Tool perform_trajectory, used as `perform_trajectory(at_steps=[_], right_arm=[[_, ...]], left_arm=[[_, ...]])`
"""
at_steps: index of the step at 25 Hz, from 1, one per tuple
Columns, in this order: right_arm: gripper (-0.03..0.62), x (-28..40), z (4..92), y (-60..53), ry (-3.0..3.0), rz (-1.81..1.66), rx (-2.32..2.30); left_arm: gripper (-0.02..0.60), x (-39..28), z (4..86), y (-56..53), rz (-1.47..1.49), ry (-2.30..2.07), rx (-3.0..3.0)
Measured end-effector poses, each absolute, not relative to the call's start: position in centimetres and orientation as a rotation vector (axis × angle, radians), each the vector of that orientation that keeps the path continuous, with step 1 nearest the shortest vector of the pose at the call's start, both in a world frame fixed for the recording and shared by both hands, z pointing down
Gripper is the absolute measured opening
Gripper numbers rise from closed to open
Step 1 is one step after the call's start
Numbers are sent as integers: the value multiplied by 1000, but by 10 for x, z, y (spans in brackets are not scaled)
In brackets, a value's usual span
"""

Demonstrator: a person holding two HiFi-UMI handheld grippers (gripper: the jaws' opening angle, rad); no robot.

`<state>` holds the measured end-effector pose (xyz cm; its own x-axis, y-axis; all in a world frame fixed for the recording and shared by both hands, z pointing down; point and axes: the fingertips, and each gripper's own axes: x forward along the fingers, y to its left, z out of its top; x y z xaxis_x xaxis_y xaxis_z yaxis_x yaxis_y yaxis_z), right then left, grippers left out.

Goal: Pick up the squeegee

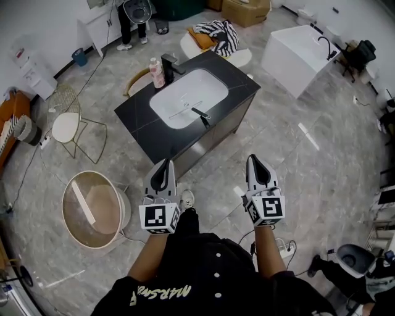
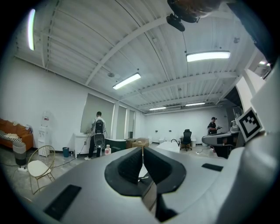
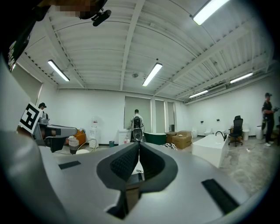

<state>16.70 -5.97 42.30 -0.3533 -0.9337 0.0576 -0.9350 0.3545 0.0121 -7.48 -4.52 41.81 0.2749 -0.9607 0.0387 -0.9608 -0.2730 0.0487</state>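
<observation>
A black vanity counter (image 1: pixel 228 83) with a white basin (image 1: pixel 188 97) stands ahead of me in the head view. A dark squeegee (image 1: pixel 201 116) lies at the basin's near rim. A black faucet (image 1: pixel 169 65) and a pink bottle (image 1: pixel 157 73) stand at its far-left side. My left gripper (image 1: pixel 163 170) and right gripper (image 1: pixel 258 165) are held side by side, short of the counter's near edge. Both point level towards it and are shut on nothing. In the gripper views the left gripper's (image 2: pixel 142 151) and the right gripper's (image 3: pixel 139 146) dark pads meet, with the room beyond.
A round beige tub (image 1: pixel 92 208) sits on the floor at my left, and a wire chair (image 1: pixel 66 123) beyond it. A white bathtub (image 1: pixel 299 52) stands at the far right. A striped cloth (image 1: pixel 217 34) lies behind the counter. A person (image 1: pixel 133 18) stands at the back.
</observation>
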Motion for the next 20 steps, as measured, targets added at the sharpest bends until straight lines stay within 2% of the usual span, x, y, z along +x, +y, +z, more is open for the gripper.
perform_trajectory(at_steps=[11,20], right_arm=[[-2,112,403,-208,-2547,13,1781],[-2,91,411,-262,-2544,30,1745]], left_arm=[[18,-124,402,-189,-14,-1836,2498],[18,-139,409,-245,-10,-1811,2498]])
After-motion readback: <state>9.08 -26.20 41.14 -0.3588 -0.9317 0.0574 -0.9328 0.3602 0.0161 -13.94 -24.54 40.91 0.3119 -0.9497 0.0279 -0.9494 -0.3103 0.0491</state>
